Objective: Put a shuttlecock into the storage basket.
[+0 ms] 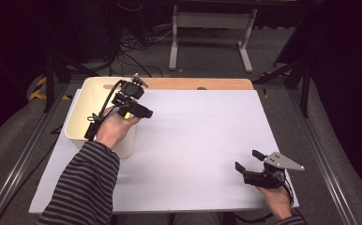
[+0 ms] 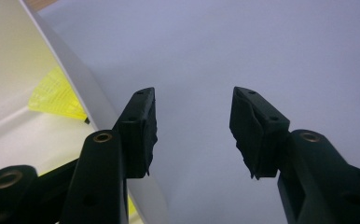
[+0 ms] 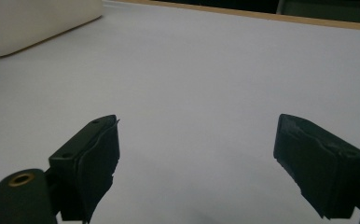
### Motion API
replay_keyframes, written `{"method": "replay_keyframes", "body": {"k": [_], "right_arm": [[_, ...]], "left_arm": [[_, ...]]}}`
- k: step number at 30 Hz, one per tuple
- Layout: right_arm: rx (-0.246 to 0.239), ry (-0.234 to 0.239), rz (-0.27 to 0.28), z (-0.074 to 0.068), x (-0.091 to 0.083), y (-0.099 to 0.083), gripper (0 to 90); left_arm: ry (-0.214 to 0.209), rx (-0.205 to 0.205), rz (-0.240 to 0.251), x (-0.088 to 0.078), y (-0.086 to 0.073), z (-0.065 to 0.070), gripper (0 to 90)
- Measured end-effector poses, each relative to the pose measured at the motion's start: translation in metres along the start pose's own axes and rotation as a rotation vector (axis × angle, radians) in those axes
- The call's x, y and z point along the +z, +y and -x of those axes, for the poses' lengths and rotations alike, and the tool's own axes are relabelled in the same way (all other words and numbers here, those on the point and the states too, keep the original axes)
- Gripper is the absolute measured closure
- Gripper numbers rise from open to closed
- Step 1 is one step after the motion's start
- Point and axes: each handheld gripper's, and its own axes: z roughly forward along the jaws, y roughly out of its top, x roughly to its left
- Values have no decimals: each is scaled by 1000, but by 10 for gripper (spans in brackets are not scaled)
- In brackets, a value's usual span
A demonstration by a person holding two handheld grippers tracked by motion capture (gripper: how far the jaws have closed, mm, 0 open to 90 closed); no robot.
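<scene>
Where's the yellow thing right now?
The yellow thing lies inside the white bin at the table's left side, seen in the left gripper view just left of the open left gripper, which hovers at the bin's rim.

A fixed high view looks forward and down over the white sheet point(image 1: 202, 150). The left gripper view peers steeply down, close above the sheet and the white bin point(image 2: 82, 84) at frame left. The right gripper view looks low across the sheet, the bin point(image 3: 33, 21) upper left.
</scene>
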Motion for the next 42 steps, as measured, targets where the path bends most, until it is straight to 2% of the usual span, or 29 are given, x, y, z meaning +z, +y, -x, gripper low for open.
{"method": "replay_keyframes", "body": {"k": [6,12,25,34,42], "right_arm": [[0,1,1,0,0,0,145],[0,1,1,0,0,0,145],[1,3,-2,0,0,0,145],[3,-1,0,0,-1,-1,145],[11,3,3,1,-1,-1,145]], "left_arm": [[1,17,-7,6,0,8,503],[-8,9,-6,10,-2,11,487],[-20,19,-11,20,-9,20,456],[-32,23,11,22,-15,30,443],[-43,38,8,31,-19,39,433]]}}
